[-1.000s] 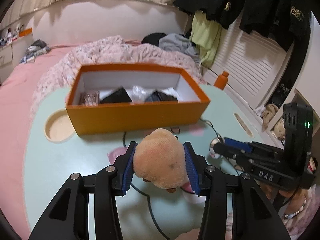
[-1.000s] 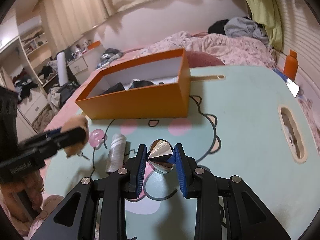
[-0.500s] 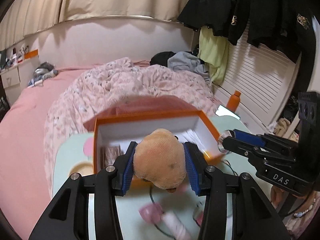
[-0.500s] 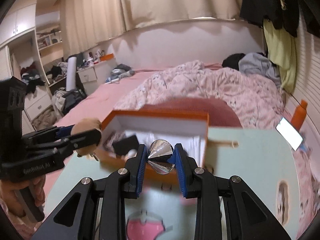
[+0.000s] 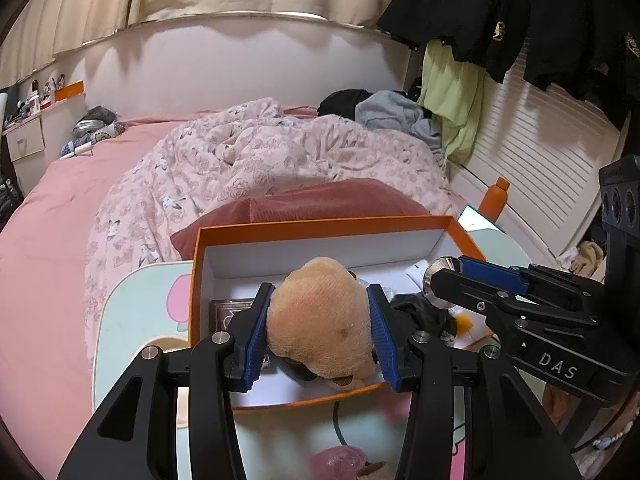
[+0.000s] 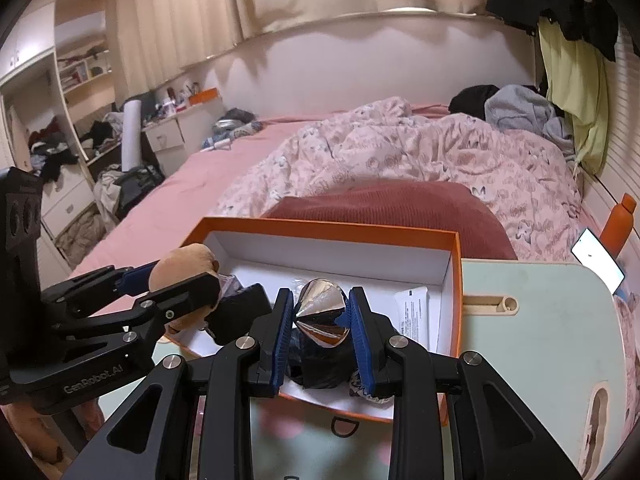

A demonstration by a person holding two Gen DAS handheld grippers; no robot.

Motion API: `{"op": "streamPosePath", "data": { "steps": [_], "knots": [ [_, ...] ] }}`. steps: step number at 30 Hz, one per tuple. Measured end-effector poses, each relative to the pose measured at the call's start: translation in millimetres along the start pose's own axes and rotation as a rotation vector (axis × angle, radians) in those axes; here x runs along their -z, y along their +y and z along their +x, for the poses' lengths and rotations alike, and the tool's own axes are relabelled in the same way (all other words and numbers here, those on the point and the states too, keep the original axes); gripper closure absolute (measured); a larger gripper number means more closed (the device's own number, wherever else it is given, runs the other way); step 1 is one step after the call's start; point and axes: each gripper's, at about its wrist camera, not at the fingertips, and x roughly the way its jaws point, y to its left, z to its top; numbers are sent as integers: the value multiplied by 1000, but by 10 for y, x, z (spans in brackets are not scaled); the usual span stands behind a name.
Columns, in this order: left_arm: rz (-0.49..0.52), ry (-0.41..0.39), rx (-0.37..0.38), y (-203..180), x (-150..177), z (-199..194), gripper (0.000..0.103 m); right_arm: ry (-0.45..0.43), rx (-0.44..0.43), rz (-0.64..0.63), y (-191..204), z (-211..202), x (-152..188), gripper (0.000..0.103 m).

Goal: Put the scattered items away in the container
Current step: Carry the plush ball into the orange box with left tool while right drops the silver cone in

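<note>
A: What is the left gripper [image 5: 318, 336] holding?
B: It is pinching a fuzzy tan plush toy [image 5: 320, 316], rounded, over the orange cardboard box [image 5: 320, 226]
A: And the right gripper [image 6: 322, 322]?
B: It is squeezing a shiny silver cone [image 6: 320, 308], faceted, its tip pointing up, hanging above the box's white inside

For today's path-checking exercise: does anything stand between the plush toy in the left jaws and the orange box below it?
Nothing visible: the plush toy hangs over the open, lidless orange box, above items already lying inside.
</note>
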Motion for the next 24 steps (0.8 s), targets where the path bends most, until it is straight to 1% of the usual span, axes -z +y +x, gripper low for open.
{"op": "streamPosePath", "data": {
  "steps": [7, 12, 16, 21, 24],
  "knots": [
    [-3, 6, -5, -17, -16, 33, 56, 5, 11, 20, -61, 40, -29, 75],
    [-25, 5, -3, 21, -10, 10, 48, -1, -12, 37, -100, 15, -34, 75],
    [-40, 7, -5, 78, 2, -32, 48, -14, -20, 42, -100, -31, -29, 71],
    [-88, -22, 0, 199, 29, -207, 48, -42, -35, 68, -154, -192, -22, 69],
    [-110, -40, -2, 261, 98, -373, 48, -40, -46, 67, -175, -330, 37, 68]
  ]
}}
